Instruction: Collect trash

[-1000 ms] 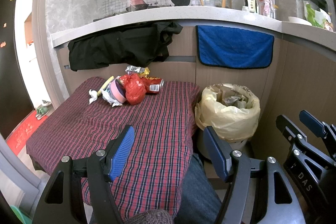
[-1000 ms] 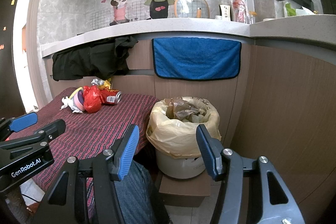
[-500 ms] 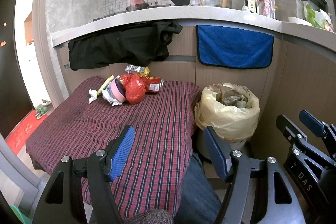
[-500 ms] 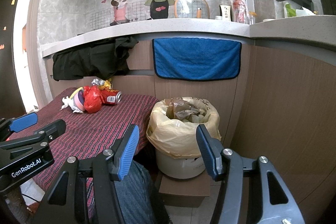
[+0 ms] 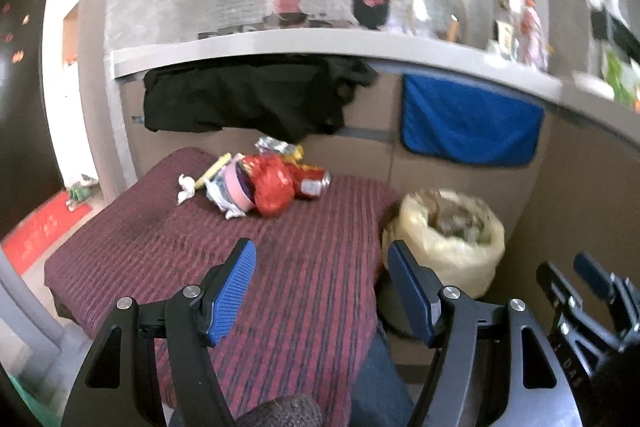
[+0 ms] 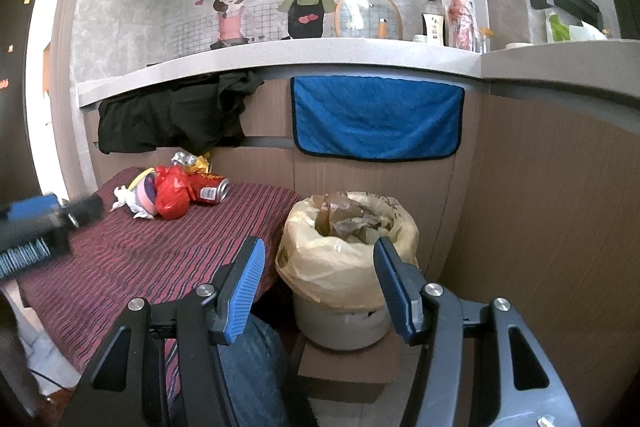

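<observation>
A heap of trash lies at the far end of the checked tablecloth (image 5: 304,267): a red plastic bag (image 5: 274,185), a red can (image 5: 312,181), a pink cup (image 5: 236,187), white paper (image 5: 185,186) and a foil wrapper (image 5: 276,146). The red bag (image 6: 172,193) and the can (image 6: 210,189) also show in the right wrist view. A bin lined with a yellowish bag (image 6: 346,255) stands right of the table, full of brown paper. My left gripper (image 5: 320,267) is open and empty over the near tablecloth. My right gripper (image 6: 318,267) is open and empty before the bin.
A black garment (image 6: 176,117) and a blue towel (image 6: 378,117) hang from the counter edge behind the table. Bottles (image 6: 460,17) stand on the counter. The bin rests on a cardboard box (image 6: 344,367). A wooden panel wall (image 6: 560,207) is on the right.
My left gripper has moved forward and left toward the trash heap; its view is blurred. In the right wrist view it has risen at the left edge. The right gripper has not moved.
</observation>
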Available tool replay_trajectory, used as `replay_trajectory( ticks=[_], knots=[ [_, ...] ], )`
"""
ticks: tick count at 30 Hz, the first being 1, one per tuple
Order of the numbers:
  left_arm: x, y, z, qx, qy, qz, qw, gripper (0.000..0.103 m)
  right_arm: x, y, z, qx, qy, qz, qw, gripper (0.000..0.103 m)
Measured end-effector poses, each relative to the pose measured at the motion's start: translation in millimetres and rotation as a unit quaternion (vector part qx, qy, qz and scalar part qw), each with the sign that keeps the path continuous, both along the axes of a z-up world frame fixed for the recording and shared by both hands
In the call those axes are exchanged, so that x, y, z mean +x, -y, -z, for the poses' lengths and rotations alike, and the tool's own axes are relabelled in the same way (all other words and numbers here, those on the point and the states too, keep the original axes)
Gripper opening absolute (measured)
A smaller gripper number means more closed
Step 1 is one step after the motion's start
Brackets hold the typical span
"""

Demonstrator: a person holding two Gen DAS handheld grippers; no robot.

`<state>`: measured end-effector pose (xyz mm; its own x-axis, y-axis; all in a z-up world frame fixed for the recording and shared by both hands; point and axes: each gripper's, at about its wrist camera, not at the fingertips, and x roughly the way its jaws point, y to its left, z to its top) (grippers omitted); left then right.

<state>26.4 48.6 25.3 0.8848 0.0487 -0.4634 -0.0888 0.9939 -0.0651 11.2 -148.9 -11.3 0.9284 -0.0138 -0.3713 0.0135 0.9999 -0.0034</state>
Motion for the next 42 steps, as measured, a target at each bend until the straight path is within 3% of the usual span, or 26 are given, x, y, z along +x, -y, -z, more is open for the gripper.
replay_trajectory(
  ticks=[6,9,11,13,19,22,24,28,33,35,37,42],
  knots=[
    [45,-53,-4,0.034,-0.016,0.002,0.9993,0.069,49,-14,-15,0.006,-0.010,-0.039,0.999,0.054],
    [73,-94,8,0.002,-0.042,0.003,0.9991,0.069,74,-30,-17,0.006,-0.013,-0.060,0.998,0.054],
    [96,-126,23,-0.038,-0.069,0.019,0.9967,0.069,93,-46,-18,-0.006,-0.014,-0.073,0.997,0.054],
    [112,-157,37,-0.073,-0.080,0.003,0.9941,0.069,112,-62,-16,-0.012,-0.018,-0.088,0.996,0.054],
    [162,-238,66,-0.090,-0.060,-0.079,0.9910,0.069,190,-118,-7,-0.006,-0.057,-0.143,0.988,0.054],
    [202,-280,87,-0.113,-0.091,-0.080,0.9862,0.069,221,-142,0,0.002,-0.073,-0.156,0.985,0.054],
    [225,-297,99,-0.098,-0.109,-0.090,0.9852,0.069,239,-156,6,-0.003,-0.077,-0.158,0.984,0.054],
    [264,-304,122,-0.075,-0.129,-0.089,0.9848,0.069,269,-180,19,-0.017,-0.084,-0.169,0.982,0.053],
    [303,-317,140,-0.102,-0.140,-0.090,0.9809,0.067,294,-197,33,-0.019,-0.105,-0.185,0.977,0.051],
    [312,-322,141,-0.111,-0.139,-0.096,0.9794,0.055,299,-201,41,-0.022,-0.111,-0.188,0.976,0.051],
    [322,-325,141,-0.116,-0.137,-0.099,0.9788,0.050,301,-201,47,-0.025,-0.116,-0.188,0.975,0.051],
    [350,-337,145,-0.143,-0.160,-0.105,0.9709,0.050,310,-198,56,-0.023,-0.121,-0.184,0.975,0.051]
  ],
)
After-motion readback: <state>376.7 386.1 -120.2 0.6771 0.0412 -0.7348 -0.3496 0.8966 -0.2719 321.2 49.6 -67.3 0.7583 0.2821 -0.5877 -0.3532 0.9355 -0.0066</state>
